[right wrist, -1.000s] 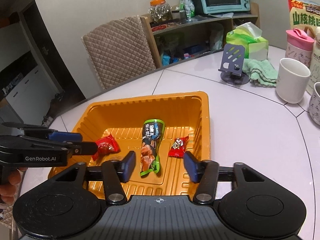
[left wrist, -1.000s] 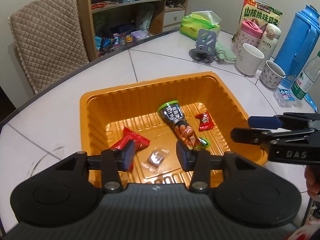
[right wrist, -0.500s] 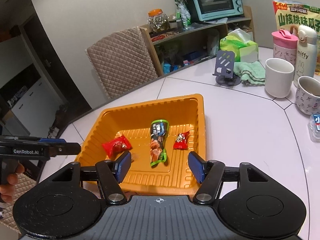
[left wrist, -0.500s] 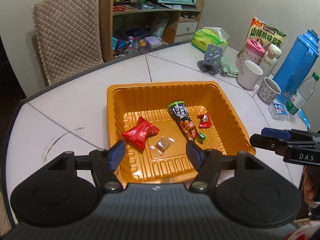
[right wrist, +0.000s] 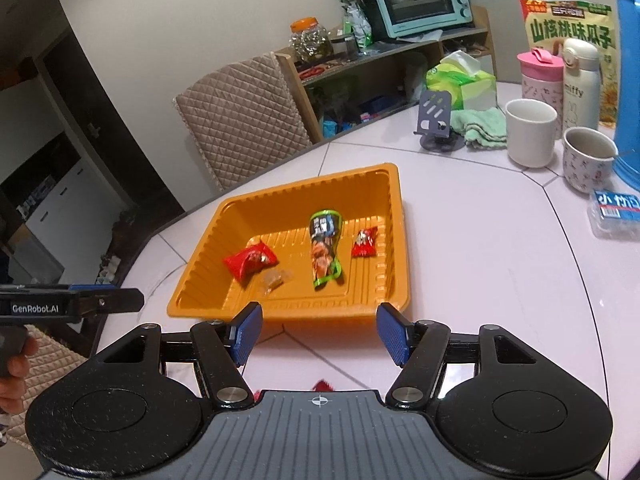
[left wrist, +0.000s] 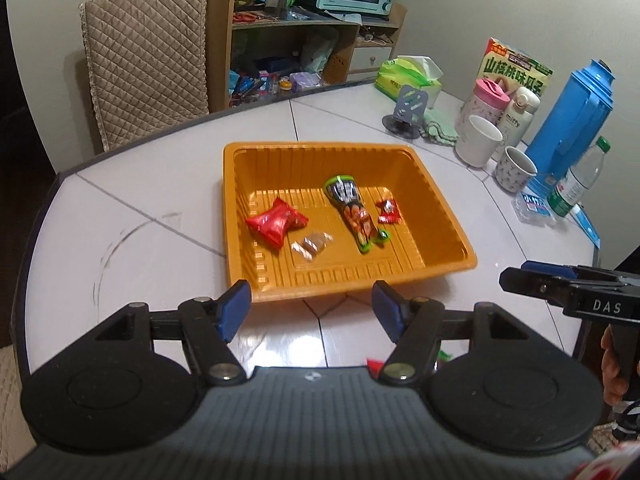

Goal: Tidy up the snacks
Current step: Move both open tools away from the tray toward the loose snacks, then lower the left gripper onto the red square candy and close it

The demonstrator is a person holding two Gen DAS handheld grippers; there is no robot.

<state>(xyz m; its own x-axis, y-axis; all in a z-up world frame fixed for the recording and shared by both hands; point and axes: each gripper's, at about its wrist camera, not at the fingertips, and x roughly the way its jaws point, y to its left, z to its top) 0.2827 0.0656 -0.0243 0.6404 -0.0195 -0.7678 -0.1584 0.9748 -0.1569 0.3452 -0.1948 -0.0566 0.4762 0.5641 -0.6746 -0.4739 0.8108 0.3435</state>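
While both of our grippers hover over the near edge of the table (left wrist: 132, 184), neither holds anything: the left gripper (left wrist: 311, 309) has its blue pads spread wide, and the right gripper (right wrist: 320, 333) is spread just as wide. From the left wrist view, the right gripper pokes in from 3 o'clock, and whether it grips anything cannot be told from that side view alone.

Just beyond our fingertips sits the orange tray (left wrist: 448, 216), flat on the table, and all four snacks lie inside it. Nearest to us, around the tray's middle, we see a small clear-wrapped candy (left wrist: 311, 245). At its 10 o'clock lies a red packet (left wrist: 276, 222), close beside it but seemingly not touching. To the right, the long green-edged snack pouch (left wrist: 352, 212) lies flat with its long axis running roughly from 11 o'clock to 5 o'clock; its wide green-rimmed end points away from us and its narrow end points back toward us. Just right of that, at 3 o'clock, rests a small red candy (left wrist: 388, 211).

Farther off, toward 1 o'clock, stand a white mug (left wrist: 478, 140), a patterned cup (left wrist: 514, 168) and a blue thermos (left wrist: 572, 120).
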